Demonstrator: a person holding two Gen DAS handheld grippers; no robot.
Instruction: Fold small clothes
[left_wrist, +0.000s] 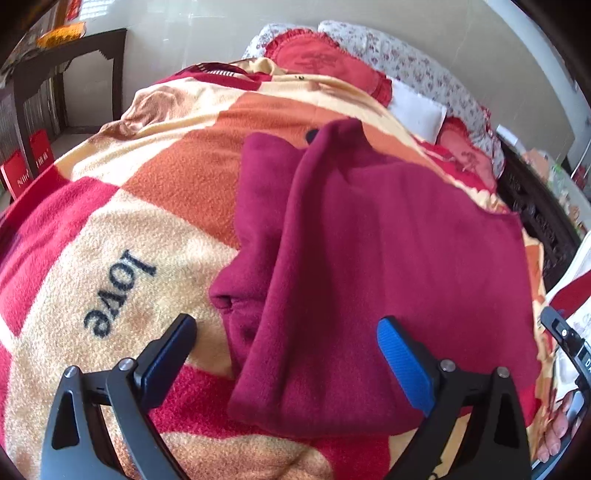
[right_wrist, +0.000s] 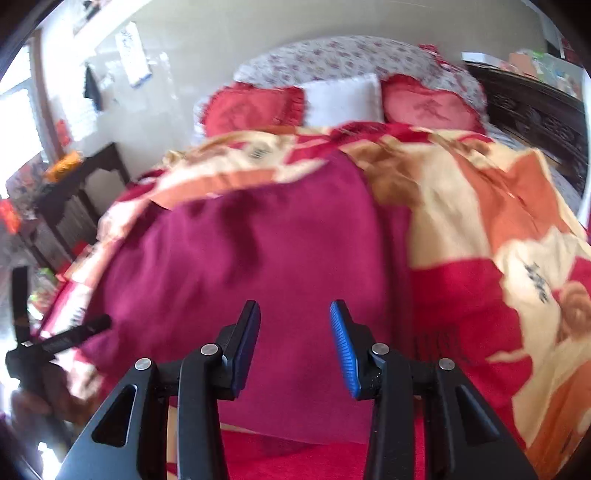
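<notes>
One maroon garment (left_wrist: 388, 240), one blanket (left_wrist: 110, 229), two red pillows (right_wrist: 251, 107).

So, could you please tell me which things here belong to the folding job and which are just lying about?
Job: maroon garment, left gripper, right gripper.
Lying about: patterned blanket, red pillows, white pillow, dark side table.

Garment (left_wrist: 388, 240) lying on blanket (left_wrist: 110, 240), pillows (right_wrist: 340, 96) behind at the bed's far end

The right wrist view is showing motion blur across the maroon fleece garment (right_wrist: 258, 240). The patterned red, orange and cream blanket (left_wrist: 147, 166) is running past both frames' edges.
</notes>
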